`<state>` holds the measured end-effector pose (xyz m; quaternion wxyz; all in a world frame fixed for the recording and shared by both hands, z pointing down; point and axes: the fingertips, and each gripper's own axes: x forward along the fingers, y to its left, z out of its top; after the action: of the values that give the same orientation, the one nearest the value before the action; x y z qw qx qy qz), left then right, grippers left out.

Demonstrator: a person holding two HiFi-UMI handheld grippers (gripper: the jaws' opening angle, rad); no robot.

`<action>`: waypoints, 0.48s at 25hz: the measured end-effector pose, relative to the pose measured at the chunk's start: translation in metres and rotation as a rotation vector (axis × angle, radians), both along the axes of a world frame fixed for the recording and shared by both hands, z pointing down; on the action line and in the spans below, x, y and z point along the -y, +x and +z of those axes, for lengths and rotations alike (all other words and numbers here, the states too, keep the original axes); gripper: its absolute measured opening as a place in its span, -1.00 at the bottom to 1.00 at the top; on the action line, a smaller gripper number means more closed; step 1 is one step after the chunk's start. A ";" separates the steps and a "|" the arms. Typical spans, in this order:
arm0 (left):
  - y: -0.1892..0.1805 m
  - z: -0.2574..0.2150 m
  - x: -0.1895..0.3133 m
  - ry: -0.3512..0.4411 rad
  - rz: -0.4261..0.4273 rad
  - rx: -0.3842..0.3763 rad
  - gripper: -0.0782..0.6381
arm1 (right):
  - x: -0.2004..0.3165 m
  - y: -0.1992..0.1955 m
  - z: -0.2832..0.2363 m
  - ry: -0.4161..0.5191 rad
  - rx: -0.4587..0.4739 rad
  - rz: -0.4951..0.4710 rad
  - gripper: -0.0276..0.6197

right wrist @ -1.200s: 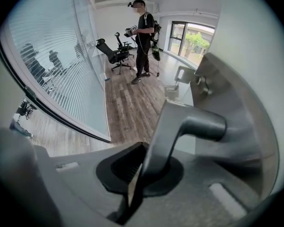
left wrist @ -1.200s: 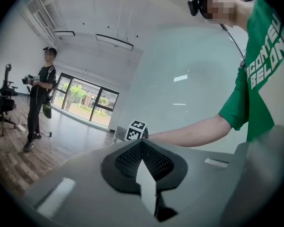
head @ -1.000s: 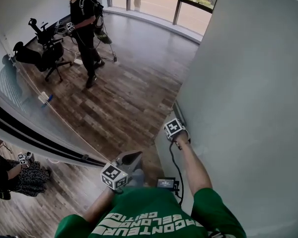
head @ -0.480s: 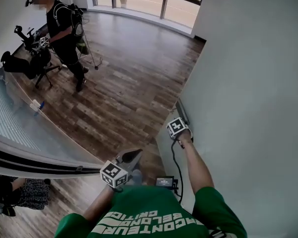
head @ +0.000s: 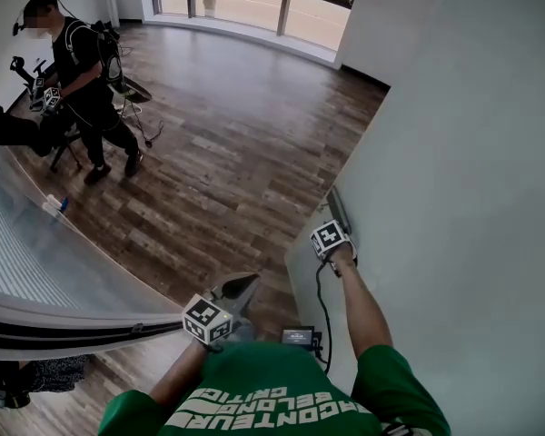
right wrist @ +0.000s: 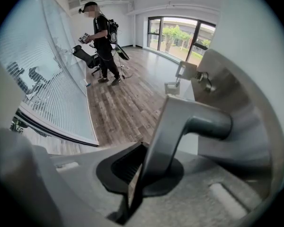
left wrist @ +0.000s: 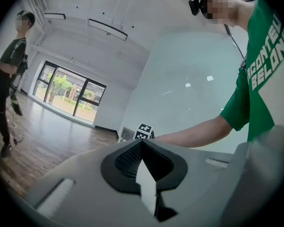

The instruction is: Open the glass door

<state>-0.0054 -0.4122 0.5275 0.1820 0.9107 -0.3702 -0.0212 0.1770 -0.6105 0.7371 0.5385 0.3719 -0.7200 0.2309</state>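
1. While the glass door [head: 454, 189] fills the right side of the head view as a pale frosted panel, its metal door handle [right wrist: 189, 119] sits near the door's free edge, just ahead of the person.
2. The right hand-held gripper [right wrist: 141, 167] is clamped on that handle's lever, jaws closed hard against the flat metal, pointing steeply down.
3. The left hand-held gripper [head: 243, 286] has its jaws together on nothing and hangs near waist height, close to the door's edge but not touching it.
4. Bare wooden floor [head: 227, 153] shows between the door's edge and the glass partition [head: 45, 262] on the left, so the door looks at least partly open; how far, I cannot tell.
5. Risk: the lever is smooth and thin, so the pads could slide off if the pull drifts away from the door's swing arc.
6. Risk: the cable [head: 319, 302] trailing from the right hand-held gripper hangs beside the door and could snag on the handle.
7. Further out, another person [head: 82, 89] stands by an office chair [head: 18, 130], well apart from the door's path.
8. Nothing on the floor seems to block the swing.
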 end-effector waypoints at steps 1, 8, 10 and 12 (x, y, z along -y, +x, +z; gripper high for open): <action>0.002 -0.001 0.003 0.001 0.006 0.000 -0.73 | 0.002 0.005 0.000 0.001 0.000 0.008 -0.93; 0.011 -0.005 0.029 -0.006 0.045 0.002 -0.73 | 0.016 0.037 -0.006 -0.010 -0.004 0.054 -0.94; 0.014 -0.006 0.036 -0.004 0.058 0.001 -0.73 | 0.020 0.046 -0.006 -0.010 -0.005 0.069 -0.93; 0.016 -0.007 0.045 -0.002 0.070 -0.002 -0.73 | 0.024 0.055 -0.005 -0.008 -0.006 0.082 -0.93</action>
<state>0.0111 -0.4569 0.5204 0.1839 0.9228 -0.3382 -0.0153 0.2322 -0.6341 0.7318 0.5322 0.3995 -0.7016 0.2548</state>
